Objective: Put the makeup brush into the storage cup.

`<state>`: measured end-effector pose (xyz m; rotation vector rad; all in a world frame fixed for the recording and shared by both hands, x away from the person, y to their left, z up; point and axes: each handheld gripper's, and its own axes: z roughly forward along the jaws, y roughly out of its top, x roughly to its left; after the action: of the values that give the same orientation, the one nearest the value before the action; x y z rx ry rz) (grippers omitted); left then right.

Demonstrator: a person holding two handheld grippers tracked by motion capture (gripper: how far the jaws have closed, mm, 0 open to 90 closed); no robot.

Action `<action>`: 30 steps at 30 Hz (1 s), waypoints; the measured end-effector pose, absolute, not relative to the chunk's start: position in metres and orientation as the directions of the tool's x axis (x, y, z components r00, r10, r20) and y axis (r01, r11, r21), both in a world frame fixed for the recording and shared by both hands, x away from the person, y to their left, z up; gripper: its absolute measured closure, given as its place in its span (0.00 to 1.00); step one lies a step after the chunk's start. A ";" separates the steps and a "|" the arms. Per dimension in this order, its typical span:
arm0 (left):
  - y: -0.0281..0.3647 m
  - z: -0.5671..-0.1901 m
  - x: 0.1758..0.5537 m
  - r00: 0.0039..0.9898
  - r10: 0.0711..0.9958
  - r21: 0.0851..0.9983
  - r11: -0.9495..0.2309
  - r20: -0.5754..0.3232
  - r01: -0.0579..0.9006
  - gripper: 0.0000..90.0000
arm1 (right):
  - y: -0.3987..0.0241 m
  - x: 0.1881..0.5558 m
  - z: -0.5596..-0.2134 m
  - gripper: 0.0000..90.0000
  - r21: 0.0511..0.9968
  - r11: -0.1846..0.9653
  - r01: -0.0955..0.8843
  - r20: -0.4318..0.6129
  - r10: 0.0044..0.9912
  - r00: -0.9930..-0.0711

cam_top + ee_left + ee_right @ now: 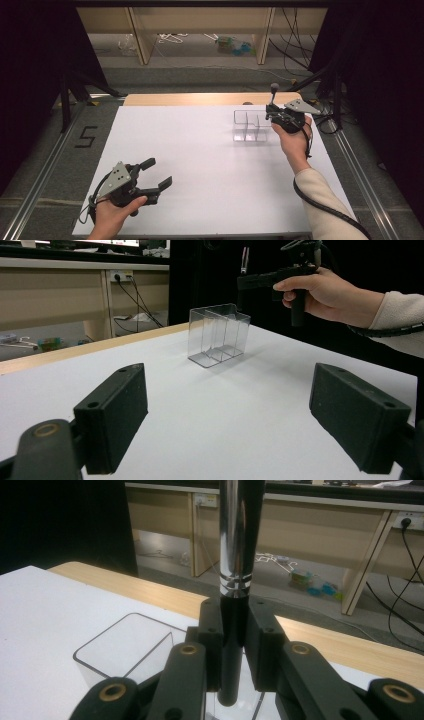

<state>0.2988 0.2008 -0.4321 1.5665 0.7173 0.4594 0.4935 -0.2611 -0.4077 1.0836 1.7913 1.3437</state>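
A clear acrylic box with dividers point(248, 128) stands at the far right of the white table point(190, 150); it is also ahead in the left gripper view point(218, 333). My right gripper point(270, 114) hovers just above its right end, shut on a slim stick point(274, 93) held upright. The stick has a black handle and a chrome sleeve point(240, 540), and its lower tip hangs over the box point(125, 645), pinched in the right gripper point(234, 630). My left gripper point(157, 174) rests low at the near left, open and empty point(240, 415).
A wooden strip point(200, 98) edges the table's far side. Beyond it lie floor clutter, cables and shelf legs point(145, 45). Metal rails point(45, 170) run along both sides of the table. A "5" point(86, 136) is marked on the floor at left.
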 end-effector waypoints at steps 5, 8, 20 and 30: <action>0.201 -0.432 0.299 0.724 0.680 0.984 -0.014 -0.120 0.176 0.17 | -0.262 0.494 -0.408 0.88 0.962 0.135 0.238 -0.014 0.893 -0.450; 0.201 -0.432 0.299 0.724 0.680 0.984 -0.016 -0.119 0.176 0.17 | -0.262 0.494 -0.409 0.88 0.961 0.132 0.245 -0.007 0.892 -0.452; 0.201 -0.432 0.299 0.724 0.680 0.984 -0.015 -0.120 0.177 0.17 | -0.263 0.495 -0.412 0.88 0.958 0.136 0.252 -0.010 0.895 -0.446; 0.201 -0.432 0.299 0.723 0.680 0.984 -0.015 -0.119 0.176 0.17 | -0.264 0.496 -0.414 0.88 0.956 0.140 0.259 -0.010 0.894 -0.448</action>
<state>0.2986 0.2008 -0.4320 1.5668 0.7176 0.4600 0.4957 -0.2643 -0.4143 1.1067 1.8067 1.3258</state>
